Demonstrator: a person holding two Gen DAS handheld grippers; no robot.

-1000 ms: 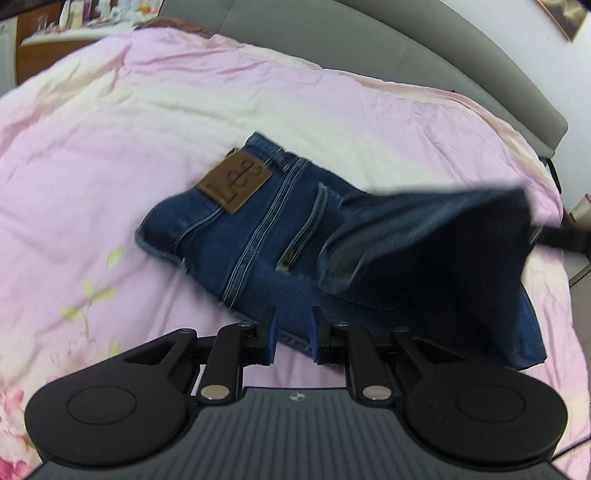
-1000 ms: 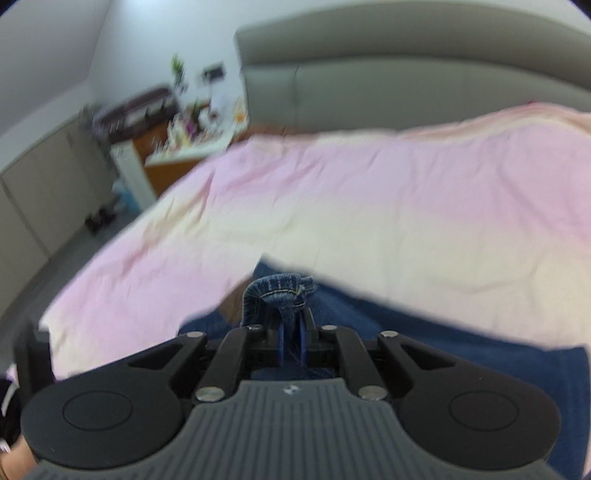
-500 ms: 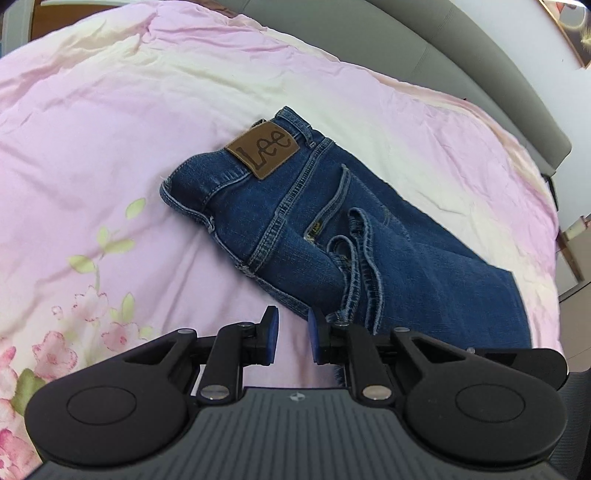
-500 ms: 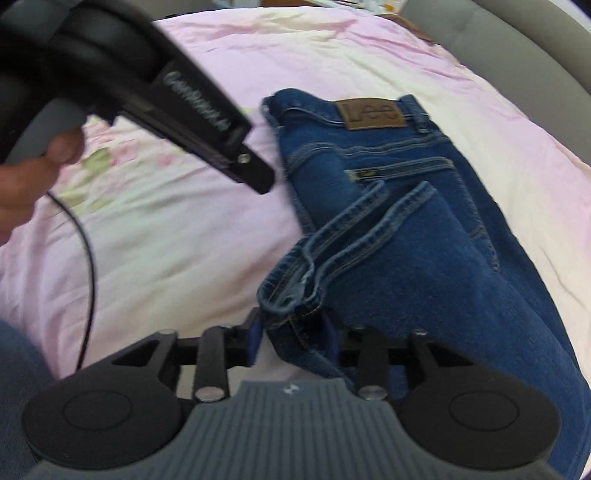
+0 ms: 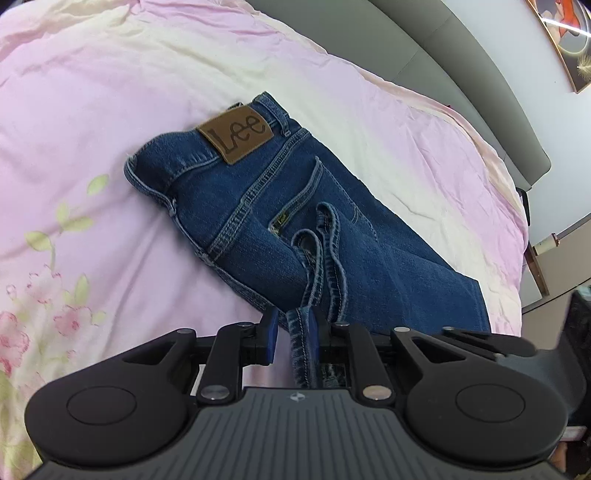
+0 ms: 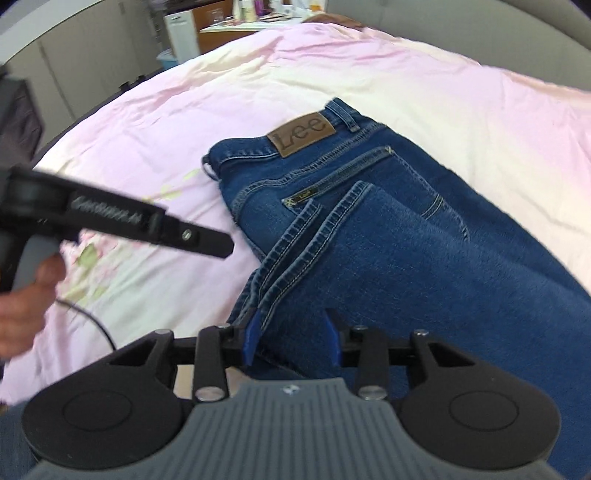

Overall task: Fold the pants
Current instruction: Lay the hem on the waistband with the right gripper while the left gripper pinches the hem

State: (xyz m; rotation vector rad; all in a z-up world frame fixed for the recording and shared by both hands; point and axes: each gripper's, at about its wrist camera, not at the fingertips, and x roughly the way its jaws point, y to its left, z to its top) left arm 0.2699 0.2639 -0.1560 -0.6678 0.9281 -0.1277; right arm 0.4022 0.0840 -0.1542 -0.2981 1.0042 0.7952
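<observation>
Blue jeans [image 5: 229, 206] with a brown leather patch [image 5: 236, 136] lie folded on the pink bed cover [image 5: 110, 92], the leg ends [image 5: 325, 258] laid back over the seat. My left gripper [image 5: 291, 332] sits at the near edge of the fold. Its jaws are opening, with a strip of hem between them against the right finger and a gap on the left. In the right wrist view, my right gripper [image 6: 291, 338] stands open over the jeans [image 6: 406, 240]. Leg fabric lies loose between its blue fingers [image 6: 251, 339].
A hand [image 6: 22, 295] holds the left gripper's handle at the left, with a thin cable [image 6: 92, 321] trailing on the bed cover [image 6: 166, 110]. The grey headboard [image 5: 461, 62] runs behind the bed. A cluttered side table [image 6: 229, 26] and cabinets stand beyond it.
The right gripper came down with the leg ends, laid them over the seat and opened. The left gripper closed in on the fold, and hem now sits between its fingers.
</observation>
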